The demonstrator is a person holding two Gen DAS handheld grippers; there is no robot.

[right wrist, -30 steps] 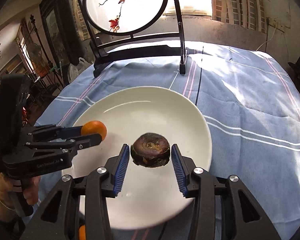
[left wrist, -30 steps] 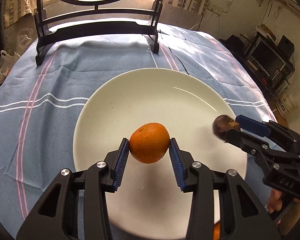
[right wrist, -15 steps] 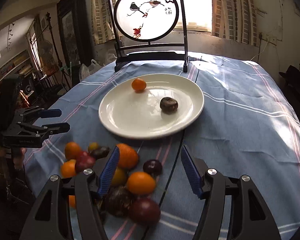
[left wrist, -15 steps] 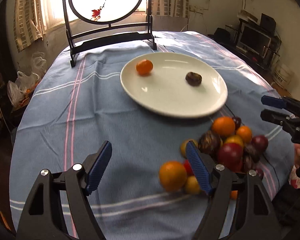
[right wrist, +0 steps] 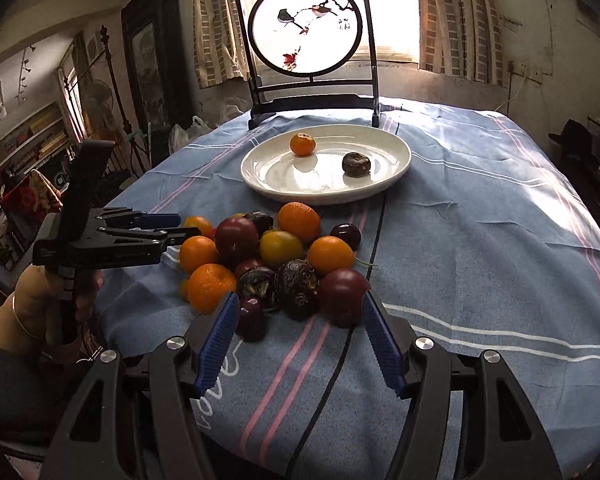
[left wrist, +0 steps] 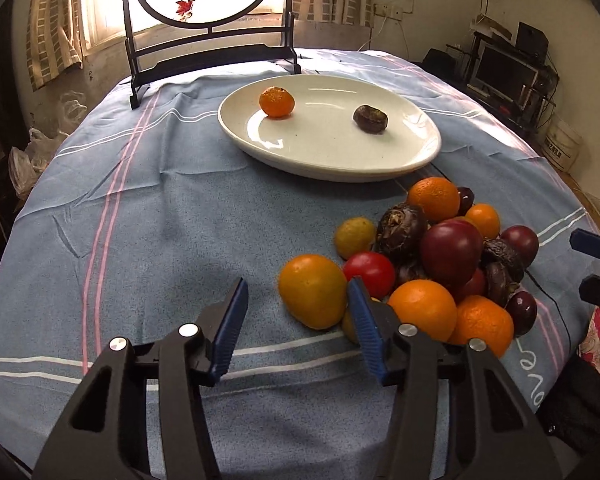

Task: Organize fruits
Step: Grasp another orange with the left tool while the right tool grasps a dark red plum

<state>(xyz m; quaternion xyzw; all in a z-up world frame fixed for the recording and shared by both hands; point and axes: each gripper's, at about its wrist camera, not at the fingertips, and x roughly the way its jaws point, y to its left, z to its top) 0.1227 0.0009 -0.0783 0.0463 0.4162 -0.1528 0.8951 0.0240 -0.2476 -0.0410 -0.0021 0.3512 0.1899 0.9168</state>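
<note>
Both grippers, left (left wrist: 296,326) and right (right wrist: 298,338), now gape wide and empty over the fruit pile (right wrist: 272,258), having left a tangerine (left wrist: 276,101) and dark fruit (left wrist: 370,119) on the white plate (left wrist: 412,156), ready for another pick.

Black tool (left wrist: 296,332), blue ribbed pads (left wrist: 230,326), silver screws

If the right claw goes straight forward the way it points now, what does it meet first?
Probably the dark wrinkled fruit at the pile's near edge, centred ahead of the open right claw; depth is uncertain.
</note>
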